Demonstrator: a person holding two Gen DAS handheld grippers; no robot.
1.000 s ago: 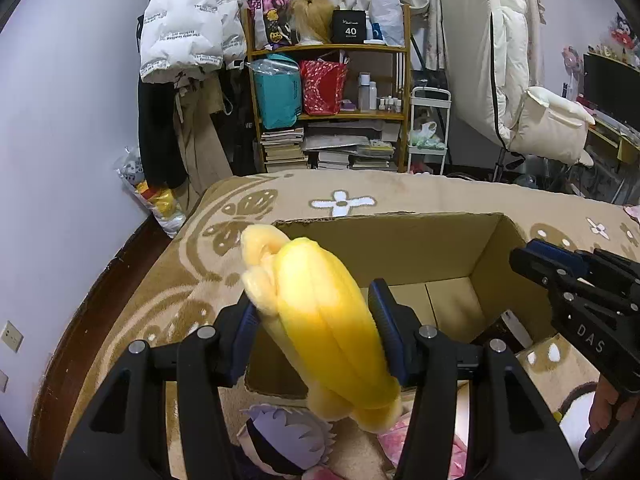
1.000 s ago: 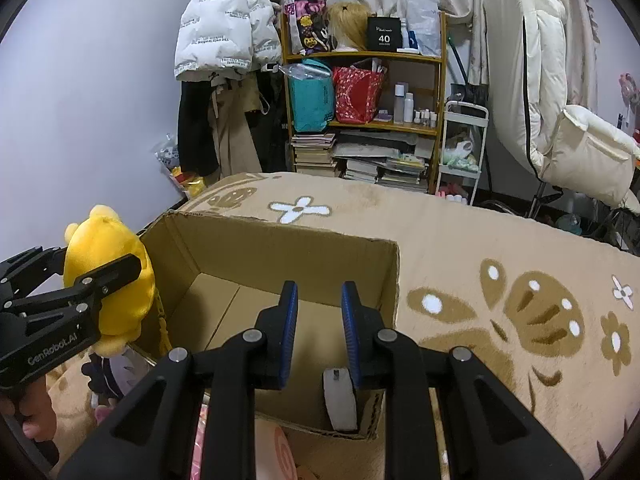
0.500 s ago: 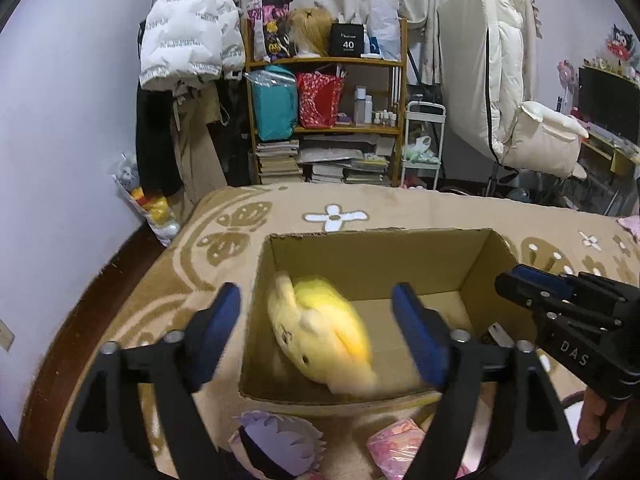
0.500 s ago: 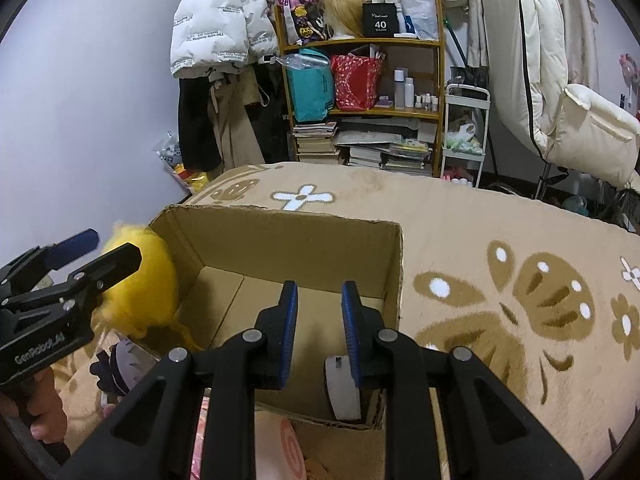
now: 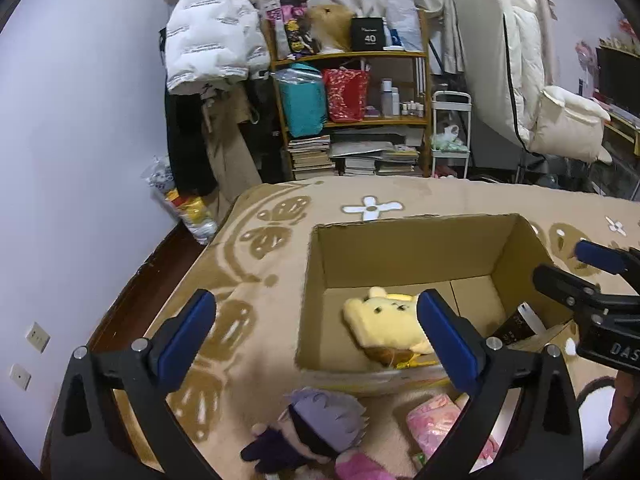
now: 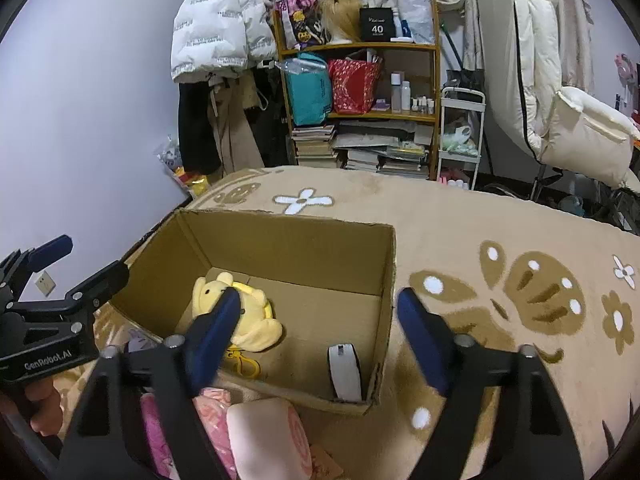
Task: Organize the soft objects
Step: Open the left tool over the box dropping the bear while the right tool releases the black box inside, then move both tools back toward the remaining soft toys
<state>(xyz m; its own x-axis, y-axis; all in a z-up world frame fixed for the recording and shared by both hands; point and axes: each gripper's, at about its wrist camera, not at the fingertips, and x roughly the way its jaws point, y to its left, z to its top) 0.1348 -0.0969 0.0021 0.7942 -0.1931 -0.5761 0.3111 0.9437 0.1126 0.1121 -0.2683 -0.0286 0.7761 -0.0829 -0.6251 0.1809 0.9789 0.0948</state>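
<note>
A yellow plush toy (image 5: 386, 322) lies on the floor of the open cardboard box (image 5: 416, 248); it also shows in the right wrist view (image 6: 248, 320), inside the box (image 6: 288, 248). My left gripper (image 5: 316, 332) is open and empty, above the box's near left corner. My right gripper (image 6: 320, 320) is open and empty, over the box's near edge. A purple-haired doll (image 5: 316, 436) and a pink plush (image 5: 440, 428) lie on the blanket in front of the box. A pink round cushion (image 6: 268, 440) lies below the right gripper.
A white and black object (image 6: 345, 372) stands in the box's near right corner. The box sits on a tan patterned blanket (image 6: 500, 240). Behind are a cluttered shelf (image 5: 352, 112), hanging coats (image 5: 212, 40) and a white chair (image 5: 560, 128).
The left gripper opened and dropped the yellow plush into the box, where it now lies still. The right gripper's jaws went from shut to wide open.
</note>
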